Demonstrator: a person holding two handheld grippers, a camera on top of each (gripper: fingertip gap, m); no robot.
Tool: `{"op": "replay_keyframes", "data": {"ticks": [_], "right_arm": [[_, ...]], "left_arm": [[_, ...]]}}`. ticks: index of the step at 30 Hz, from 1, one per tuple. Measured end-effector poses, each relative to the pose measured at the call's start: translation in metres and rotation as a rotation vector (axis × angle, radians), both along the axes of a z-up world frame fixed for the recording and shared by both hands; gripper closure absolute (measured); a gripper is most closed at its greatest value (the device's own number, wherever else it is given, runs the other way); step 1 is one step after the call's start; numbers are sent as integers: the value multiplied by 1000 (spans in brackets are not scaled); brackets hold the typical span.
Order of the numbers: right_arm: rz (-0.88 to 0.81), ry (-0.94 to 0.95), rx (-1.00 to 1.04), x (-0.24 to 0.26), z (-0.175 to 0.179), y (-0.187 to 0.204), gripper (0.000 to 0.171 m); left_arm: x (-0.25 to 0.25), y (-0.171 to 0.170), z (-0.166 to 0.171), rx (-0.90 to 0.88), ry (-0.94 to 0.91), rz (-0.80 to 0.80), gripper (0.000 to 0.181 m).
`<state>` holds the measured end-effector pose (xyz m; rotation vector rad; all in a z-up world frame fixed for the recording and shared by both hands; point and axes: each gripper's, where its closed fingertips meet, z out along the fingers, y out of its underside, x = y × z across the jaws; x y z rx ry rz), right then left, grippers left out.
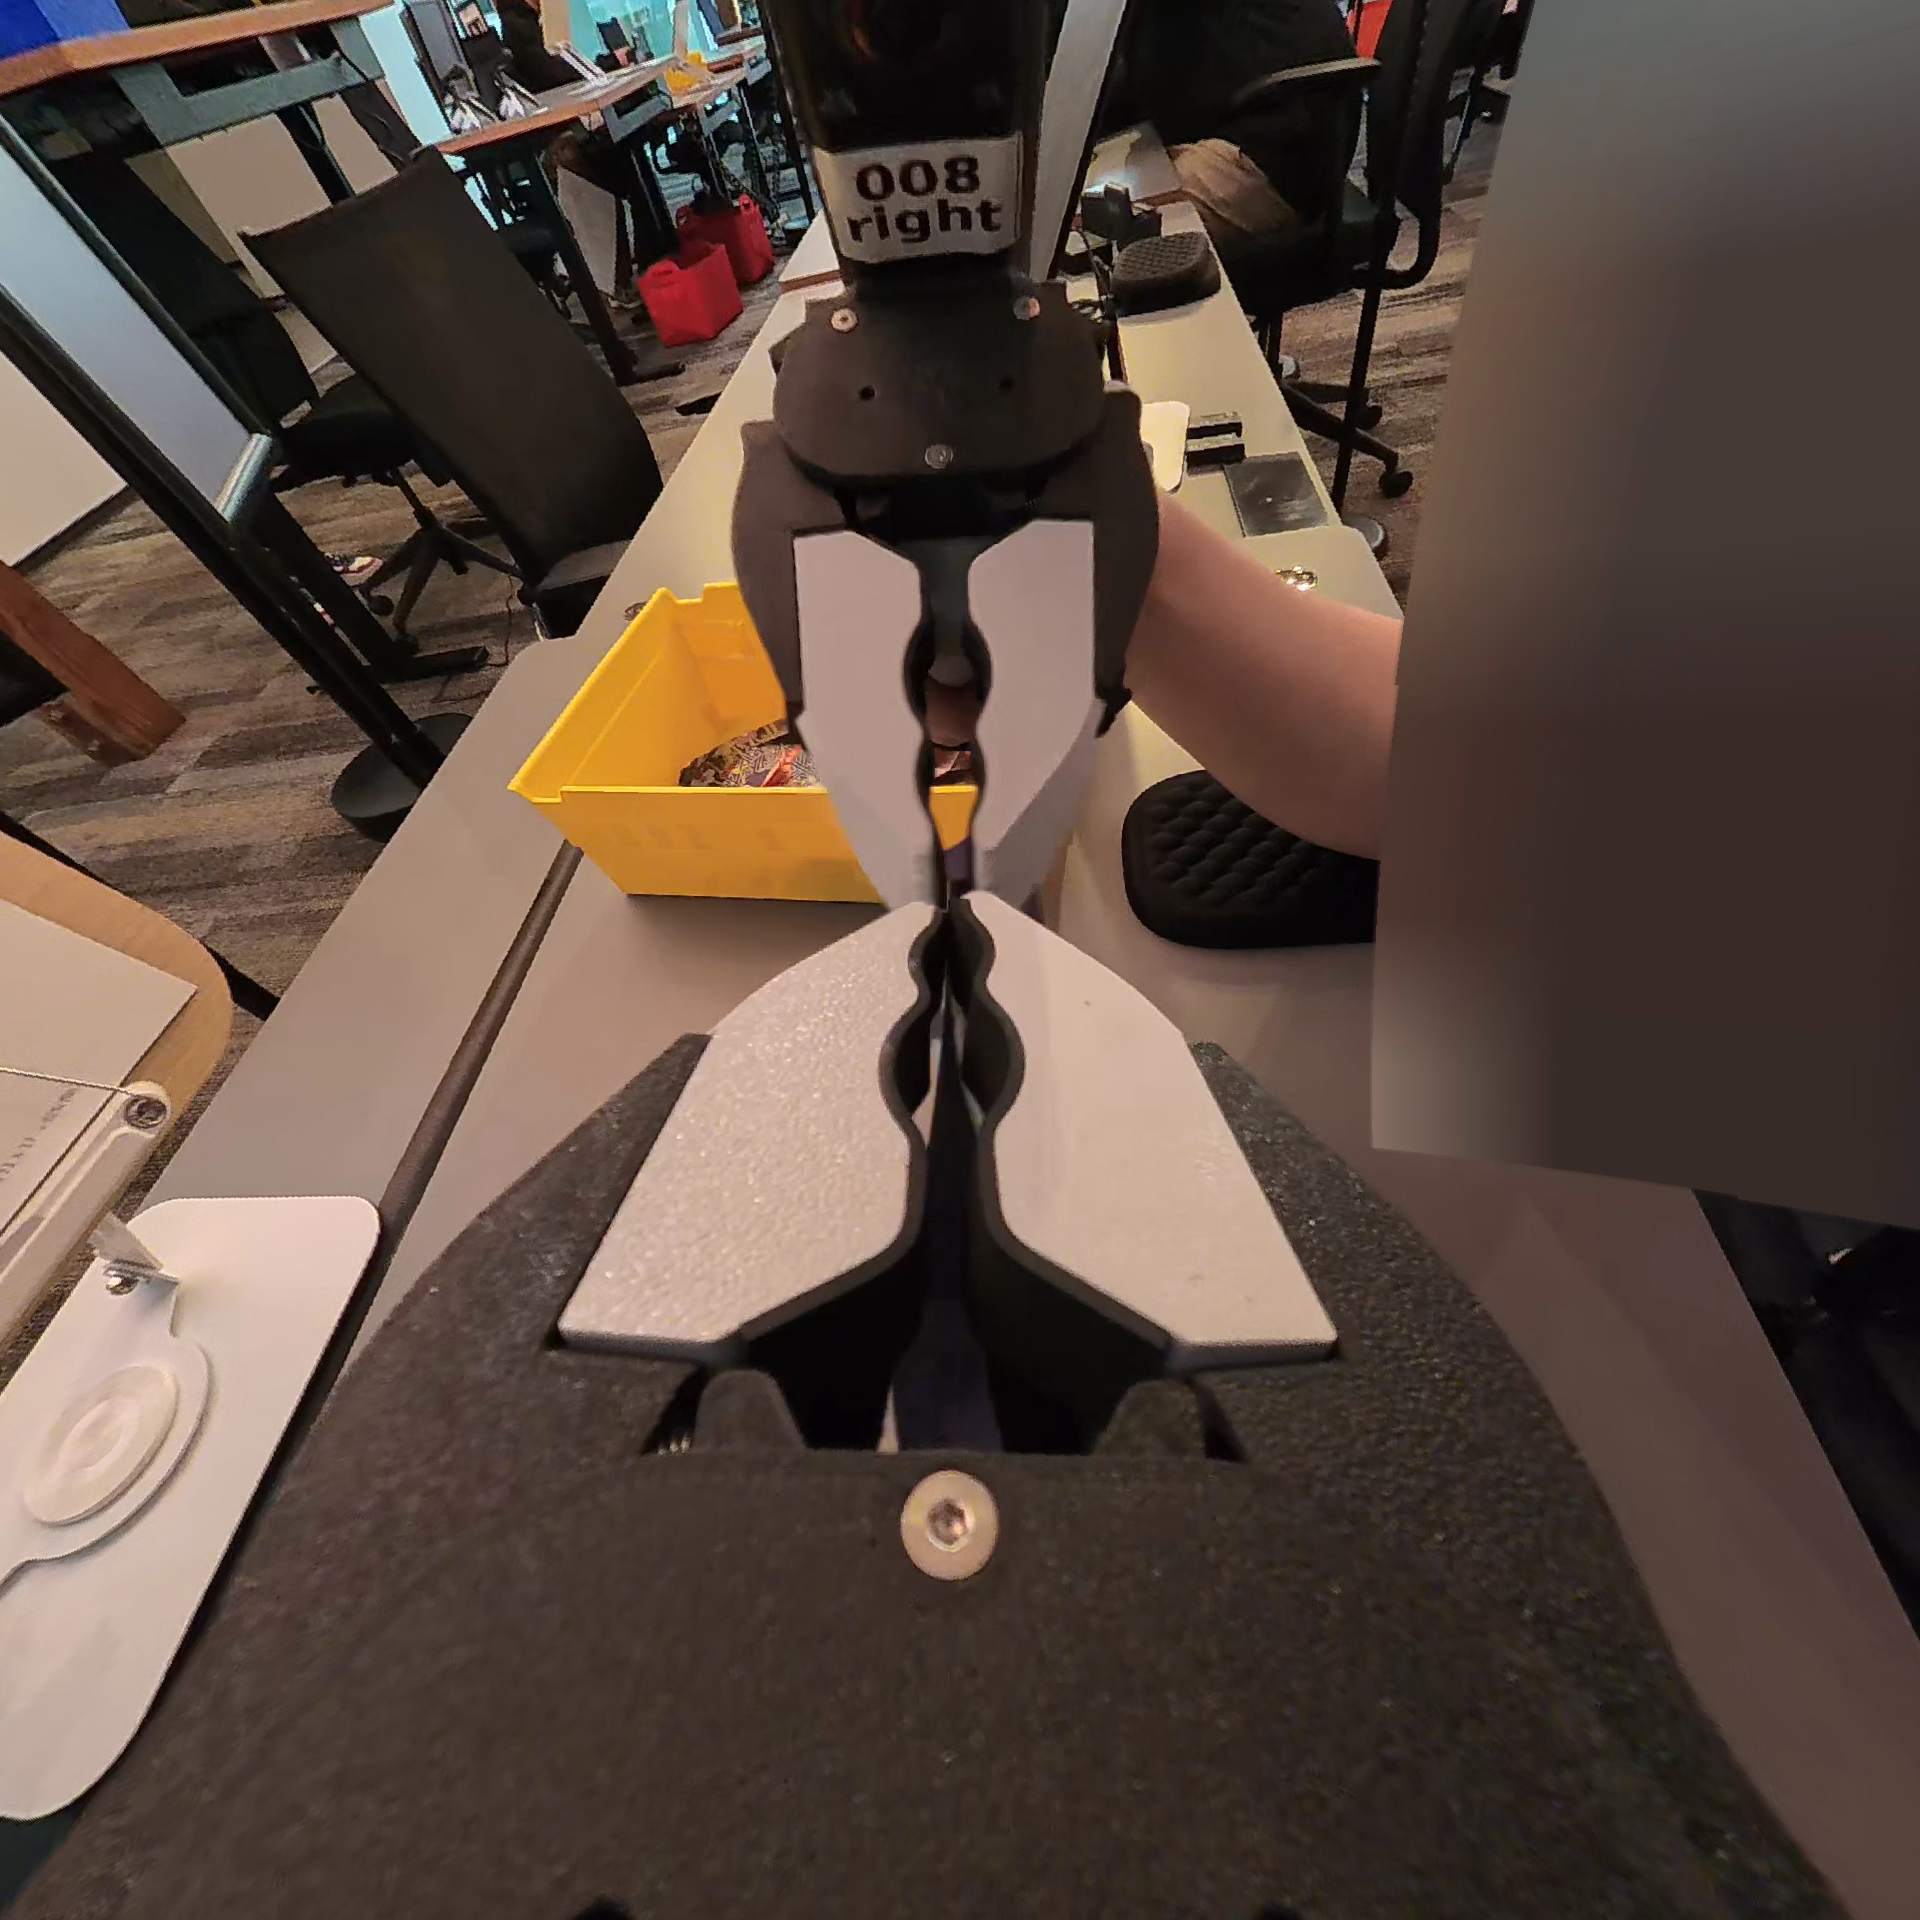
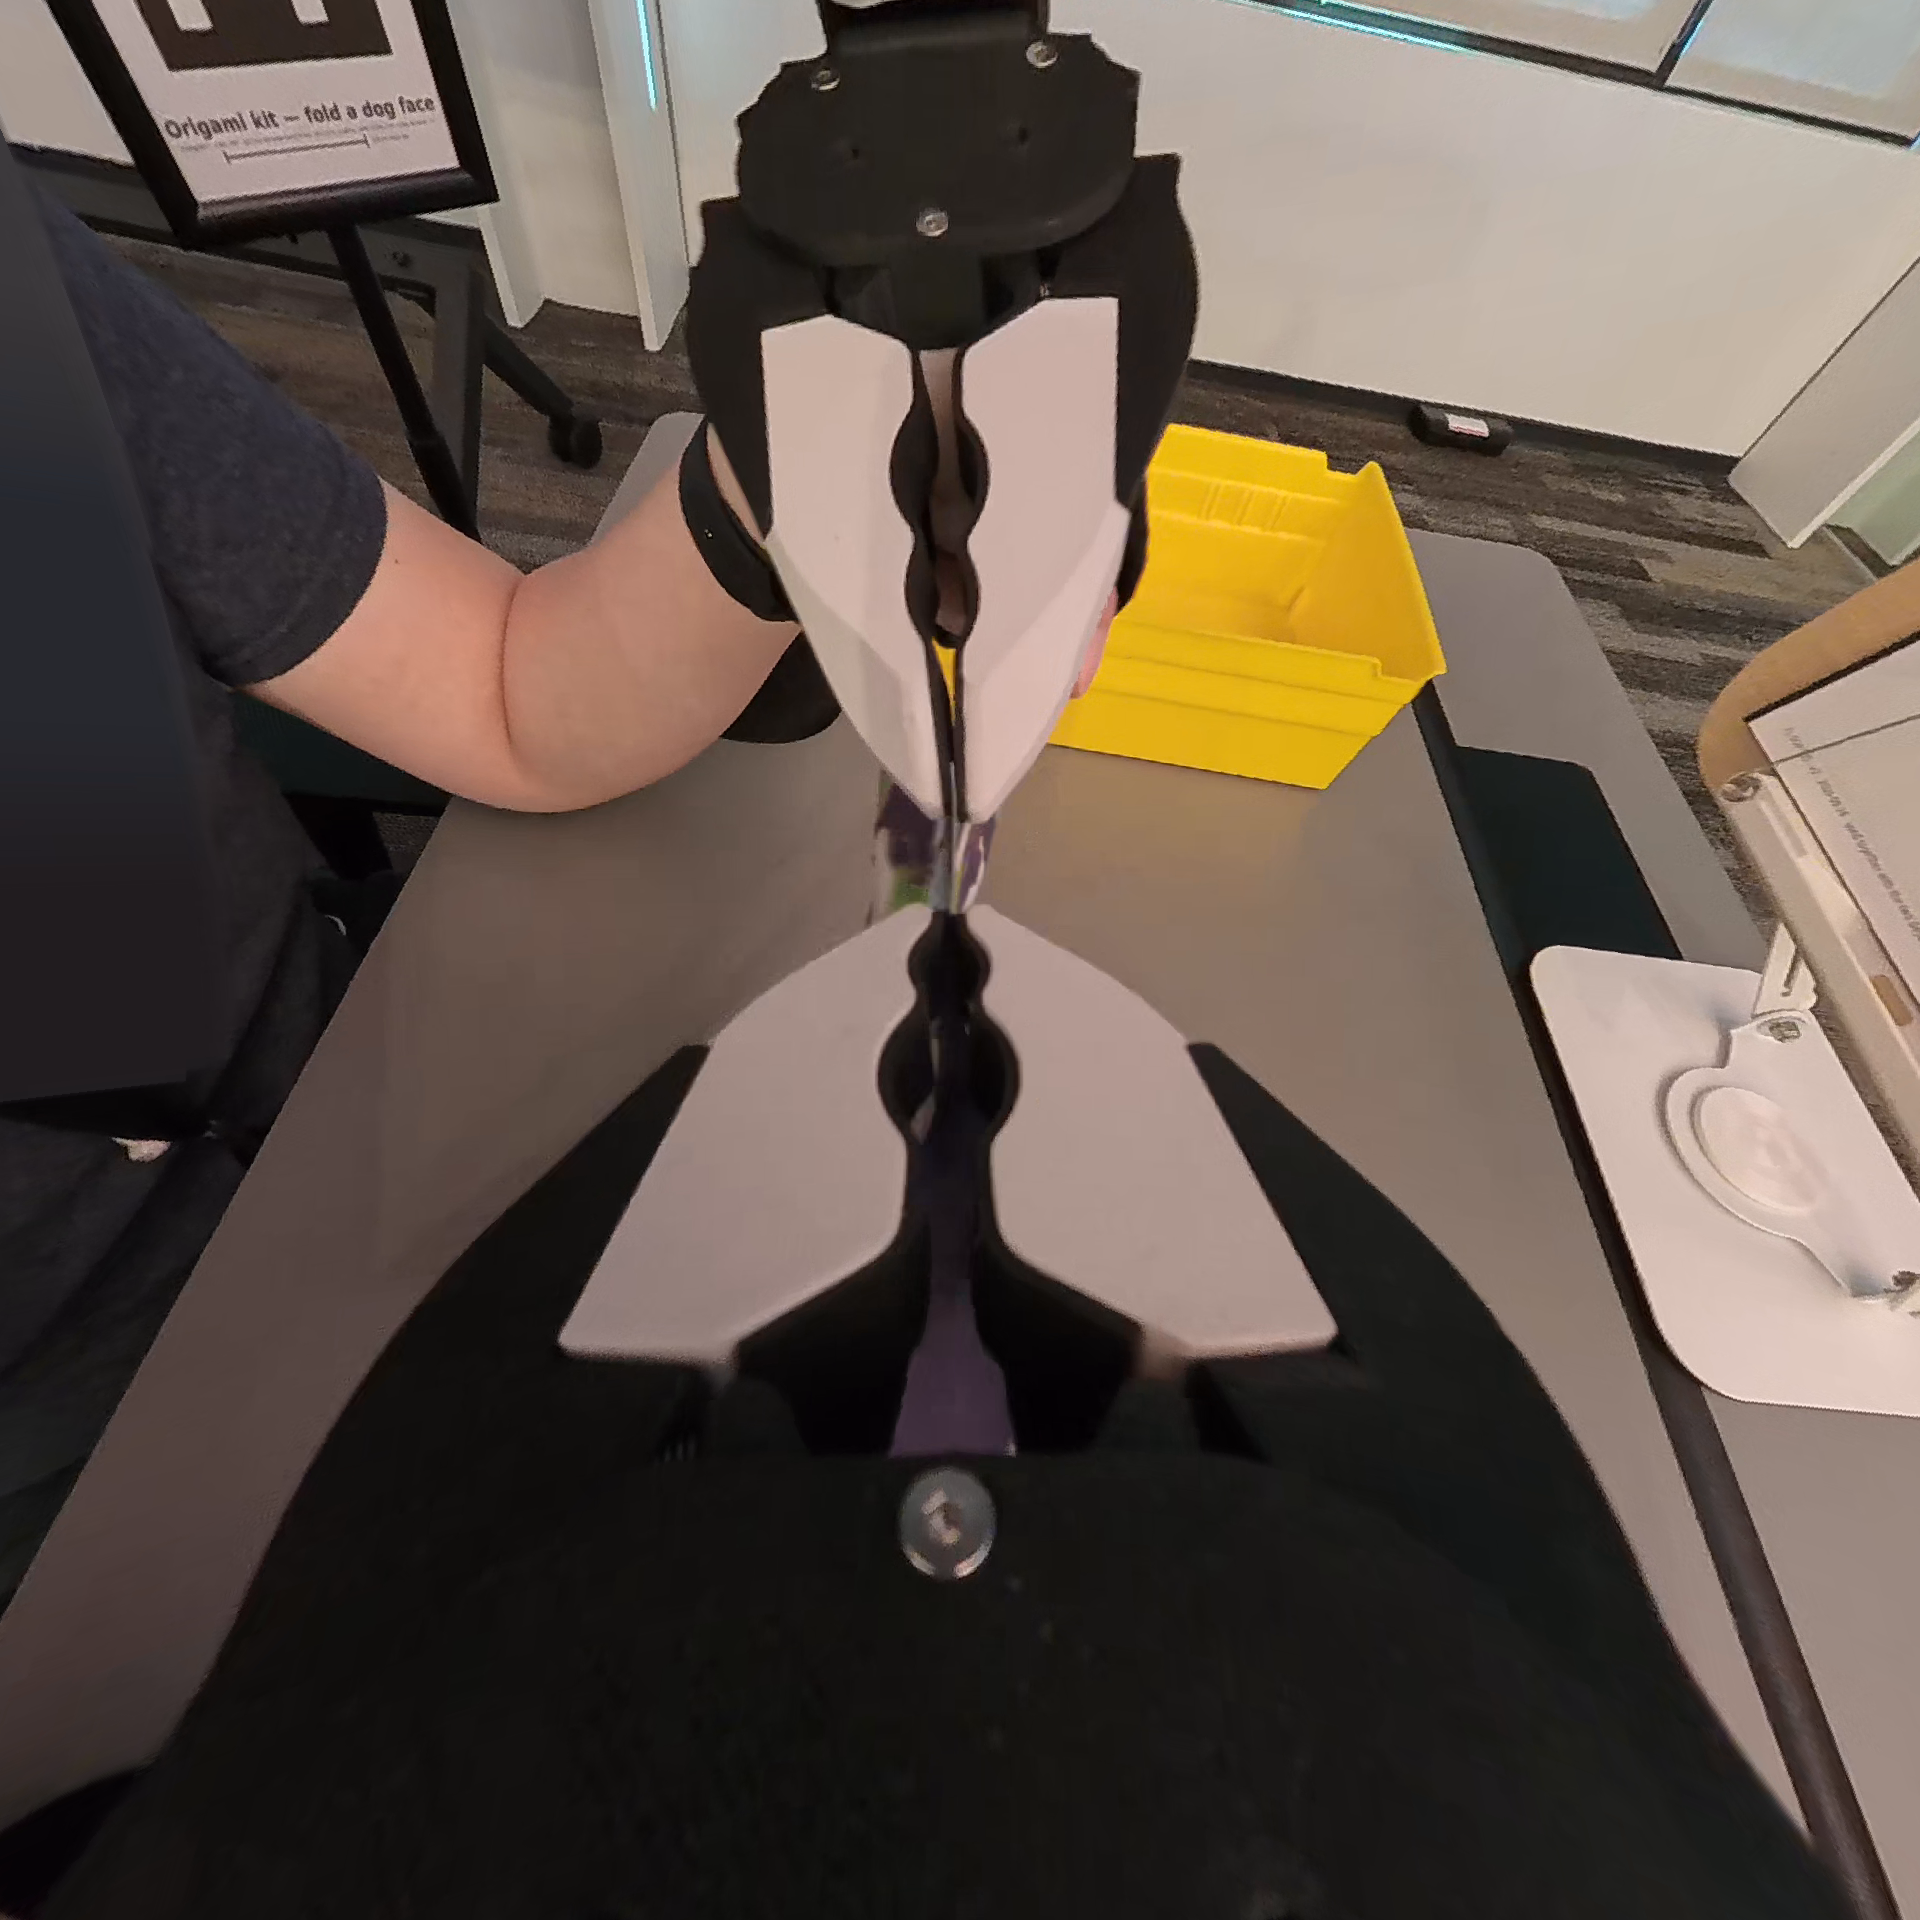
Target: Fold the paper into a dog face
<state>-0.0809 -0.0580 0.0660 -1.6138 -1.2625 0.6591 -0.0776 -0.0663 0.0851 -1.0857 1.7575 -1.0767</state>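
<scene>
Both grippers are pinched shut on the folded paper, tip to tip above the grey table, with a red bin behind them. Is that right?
Not quite: the bin is yellow, not red, as the right wrist view shows. The rest holds: the left gripper and right gripper are both shut on the paper, tip to tip above the grey table.

Right gripper (image 2: 948, 920) & left gripper (image 2: 951, 810) meet tip to tip, both pinching purple patterned paper (image 2: 971, 862) above grey table (image 2: 623, 987); yellow bin (image 2: 1278, 665) near far edge.

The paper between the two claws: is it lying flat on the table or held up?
Held up. The paper is pinched edge-on between the shut left gripper and right gripper, above the grey table.
</scene>
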Motion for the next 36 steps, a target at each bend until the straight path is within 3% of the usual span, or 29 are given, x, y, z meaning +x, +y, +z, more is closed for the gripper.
{"op": "replay_keyframes", "data": {"ticks": [5, 7, 10, 21, 32, 34, 36], "right_arm": [[-16, -36, 62, -1, 3, -1, 170], [-14, -60, 79, -2, 3, -4, 170], [-25, -108, 107, -4, 1, -6, 170], [-73, -172, 173, -5, 1, -3, 170], [-65, -120, 134, -2, 3, -1, 170], [-73, -106, 179, -1, 9, 1, 170], [-65, -88, 245, -2, 16, -2, 159]], "left_arm": [[-2, -3, 2, 11, -19, -20, 181], [-2, -2, -2, 24, 2, -4, 163], [0, -1, -5, 47, 14, 14, 157], [1, -5, -10, 70, 47, -9, 181], [4, -4, -8, 63, 37, 5, 181], [5, -3, -4, 115, 2, 18, 181], [4, -5, 4, 204, -53, 24, 181]]}}
